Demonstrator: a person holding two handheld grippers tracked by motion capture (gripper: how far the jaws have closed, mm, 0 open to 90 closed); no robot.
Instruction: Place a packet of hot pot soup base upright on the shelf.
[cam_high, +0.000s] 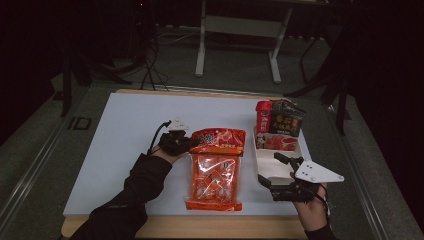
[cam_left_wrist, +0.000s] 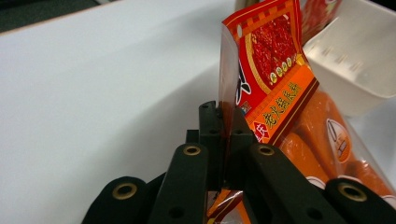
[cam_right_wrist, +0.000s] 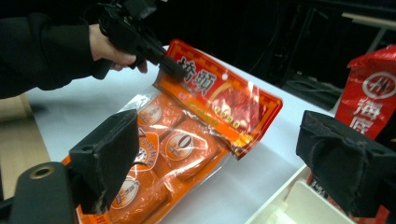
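An orange snack bag (cam_high: 215, 172) with a red header lies mid-table on the white board (cam_high: 125, 150). My left gripper (cam_high: 189, 142) is shut on the header's left corner, and that end is raised off the board. In the left gripper view the jaws (cam_left_wrist: 226, 112) pinch the thin edge of the bag (cam_left_wrist: 275, 79). The right gripper view shows the bag (cam_right_wrist: 187, 140) with the left gripper (cam_right_wrist: 163, 63) clamped on its top. My right gripper (cam_high: 272, 171) stands open at the near end of a white tray (cam_high: 265, 156), with nothing between its fingers (cam_right_wrist: 224, 140).
The white tray (cam_left_wrist: 359, 60) sits to the right of the bag and holds a red packet (cam_high: 263, 116) and a dark packet (cam_high: 287, 120) upright at its far end. The red packet (cam_right_wrist: 369, 98) rises beyond my right gripper. Table legs stand beyond the board's far edge.
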